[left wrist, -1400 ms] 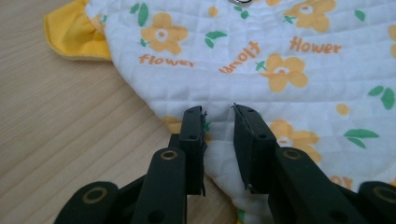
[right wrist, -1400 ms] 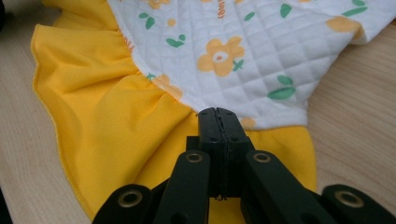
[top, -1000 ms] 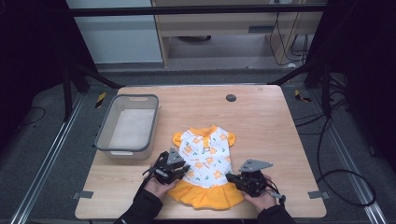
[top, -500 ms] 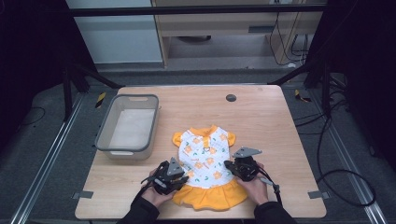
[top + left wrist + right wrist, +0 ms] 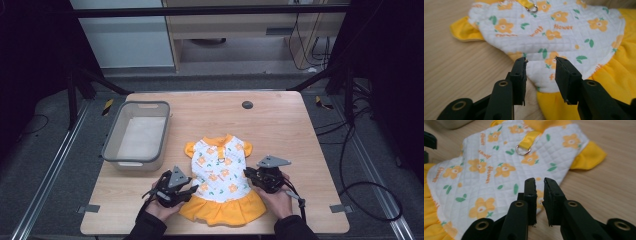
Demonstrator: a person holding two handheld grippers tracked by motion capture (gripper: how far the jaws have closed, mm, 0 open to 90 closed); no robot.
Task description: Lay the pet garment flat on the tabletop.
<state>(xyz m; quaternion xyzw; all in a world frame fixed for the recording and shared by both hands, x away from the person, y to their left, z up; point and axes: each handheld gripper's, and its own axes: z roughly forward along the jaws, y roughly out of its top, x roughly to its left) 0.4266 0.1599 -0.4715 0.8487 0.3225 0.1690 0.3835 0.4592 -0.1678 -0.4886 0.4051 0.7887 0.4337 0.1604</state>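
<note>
- Both grippers have closed in on the dress (image 5: 221,180) since a second ago: the right gripper (image 5: 248,174) has come forward and inward from beside the skirt to the dress's right waist edge, and the left gripper (image 5: 192,189) has settled at the dress's left waist edge.
- Dress lies flat on the table (image 5: 280,125), collar away from the person, orange skirt toward the near edge, unmoved.
- Left gripper: jaws stand moderately apart, a clear gap between them. In the left gripper view the white quilted edge of the dress (image 5: 554,32) shows through that gap just ahead of the tips (image 5: 541,62); nothing is held.
- Right gripper: jaws nearly together, a narrow slit left between them. In the right gripper view its tips (image 5: 539,181) sit at the dress's side edge (image 5: 499,167); whether any cloth is pinched I cannot tell.
- A metal ring (image 5: 523,149) on an orange strap lies on the dress's back, beyond the right gripper's tips.
- A grey bin (image 5: 137,135) stands left of the dress, apart from it.
- A hand (image 5: 274,200) holds the right gripper, right of the skirt.
</note>
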